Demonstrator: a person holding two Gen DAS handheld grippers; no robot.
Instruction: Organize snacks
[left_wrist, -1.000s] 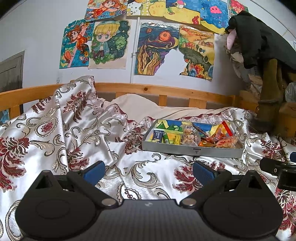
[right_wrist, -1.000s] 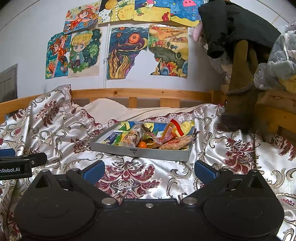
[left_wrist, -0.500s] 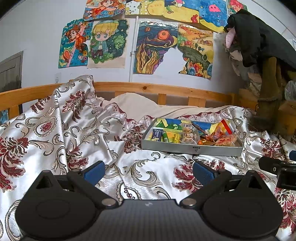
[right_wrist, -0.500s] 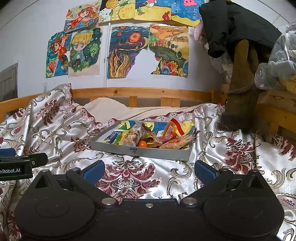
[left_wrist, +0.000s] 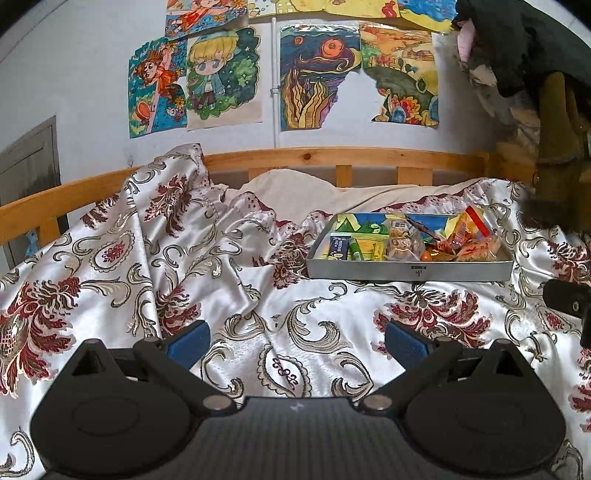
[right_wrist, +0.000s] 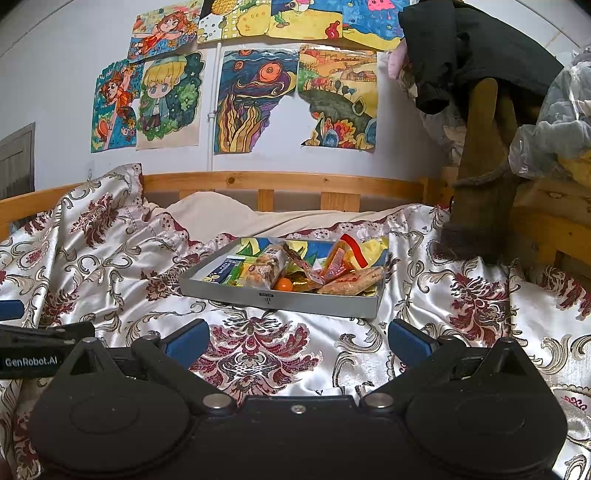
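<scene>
Over the last second little has shifted: both views only drift slightly toward the grey tray (right_wrist: 280, 301) on the bed (left_wrist: 258, 302). My left gripper (left_wrist: 295, 341) and right gripper (right_wrist: 298, 339) stay spread and empty. The snacks (right_wrist: 295, 269) all lie inside the tray, heaped at its right end, so I can't judge whether sorting is ahead or done.

Bedroom — wooden bed (left_wrist: 332, 157), wall drawings (right_wrist: 255, 99)

Black claws (left_wrist: 297, 341), blue fingertips (left_wrist: 186, 338)

Bedspread (right_wrist: 258, 347) silver-white satin with maroon florals, tray (right_wrist: 280, 299) grey, small round snack (right_wrist: 283, 283) orange, maybe candy, finger pads (right_wrist: 186, 339) blue.
</scene>
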